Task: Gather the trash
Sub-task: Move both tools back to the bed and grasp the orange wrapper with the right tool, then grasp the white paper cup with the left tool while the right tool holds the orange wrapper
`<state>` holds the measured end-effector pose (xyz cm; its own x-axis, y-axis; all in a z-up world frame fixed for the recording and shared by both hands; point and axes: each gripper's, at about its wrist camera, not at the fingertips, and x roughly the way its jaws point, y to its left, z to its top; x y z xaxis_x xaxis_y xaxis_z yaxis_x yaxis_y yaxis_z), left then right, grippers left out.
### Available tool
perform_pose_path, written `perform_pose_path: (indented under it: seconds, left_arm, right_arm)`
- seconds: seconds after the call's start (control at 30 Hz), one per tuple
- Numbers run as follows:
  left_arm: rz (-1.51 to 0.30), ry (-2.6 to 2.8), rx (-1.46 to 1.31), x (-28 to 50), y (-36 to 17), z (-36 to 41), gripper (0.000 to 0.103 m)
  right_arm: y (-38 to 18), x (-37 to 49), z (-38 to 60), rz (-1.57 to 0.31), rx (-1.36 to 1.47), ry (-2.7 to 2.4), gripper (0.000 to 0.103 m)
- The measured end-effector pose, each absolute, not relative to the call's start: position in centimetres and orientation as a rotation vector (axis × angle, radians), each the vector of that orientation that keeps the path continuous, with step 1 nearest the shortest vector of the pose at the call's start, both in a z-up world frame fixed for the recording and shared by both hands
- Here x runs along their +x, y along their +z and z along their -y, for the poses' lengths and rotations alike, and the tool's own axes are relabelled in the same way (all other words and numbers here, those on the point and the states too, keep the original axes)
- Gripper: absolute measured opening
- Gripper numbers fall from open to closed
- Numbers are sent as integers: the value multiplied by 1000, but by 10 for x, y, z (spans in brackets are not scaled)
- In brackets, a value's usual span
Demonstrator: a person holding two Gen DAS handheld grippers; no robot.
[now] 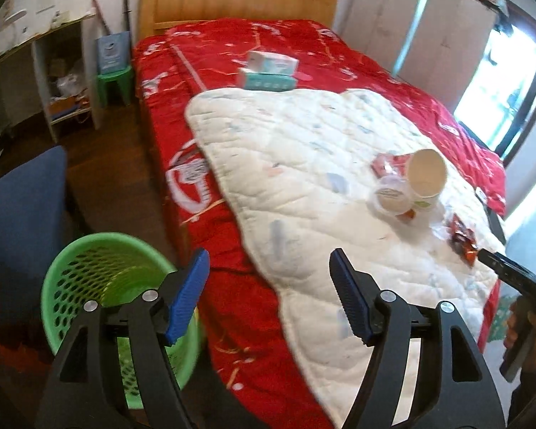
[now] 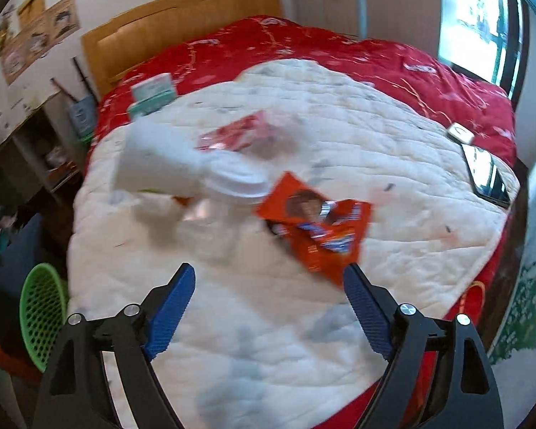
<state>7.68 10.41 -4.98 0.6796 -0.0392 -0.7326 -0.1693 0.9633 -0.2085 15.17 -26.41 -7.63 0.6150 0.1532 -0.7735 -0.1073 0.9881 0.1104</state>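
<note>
Orange wrapper (image 2: 316, 227): a torn snack bag lying flat on the white quilt (image 2: 268, 321), just past the right tongs (image 2: 269, 286). It is thin and slippery, so the tips could slide over it or pinch the quilt too.
Paper cup (image 2: 157, 164): on its side next to a clear plastic tub with a lid (image 2: 232, 182), touching it. A bump could roll it away.
Red wrapper (image 2: 239, 132): farther back on the quilt, a bit blurry.
Right tongs: wide open, nothing between the tips.
Left tongs (image 1: 269, 279): wide open too, holding nothing, over the bed edge near the bin.
Green bin (image 1: 100, 286): a basket with holes on the floor beside the bed, well apart from the trash. Small bits could fall on the way, or slip through the holes.
Phone (image 2: 486, 175): a dark flat thing that looks like a phone, near the quilt's far edge. Not trash, so a wide sweep could knock it.
</note>
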Motion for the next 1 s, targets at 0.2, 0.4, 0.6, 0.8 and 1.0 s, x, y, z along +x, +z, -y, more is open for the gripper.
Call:
perform_pose_path:
  seconds: [0.2,0.4,0.6,0.8,1.0]
  left_arm:
    - [-815,-4,-232,102,-42,-75,80]
    - [-815,-89,-190,129,-35,-45,89]
    - [-833,-184,-157,163,-35,-14,93]
    - [-854,-327,-159,200,-39,15,97]
    - [-872,-417,-150,232,-48,34,98]
  right_arm:
    - [-91,174,282,-926,56,126,85]
    - [-110,199,289,-973,75,113,86]
    - [-123,215,290,-1002,66,119,86]
    - [-126,220,295,-997,76,125,70]
    - [-123,217,303,-982,82,127,52]
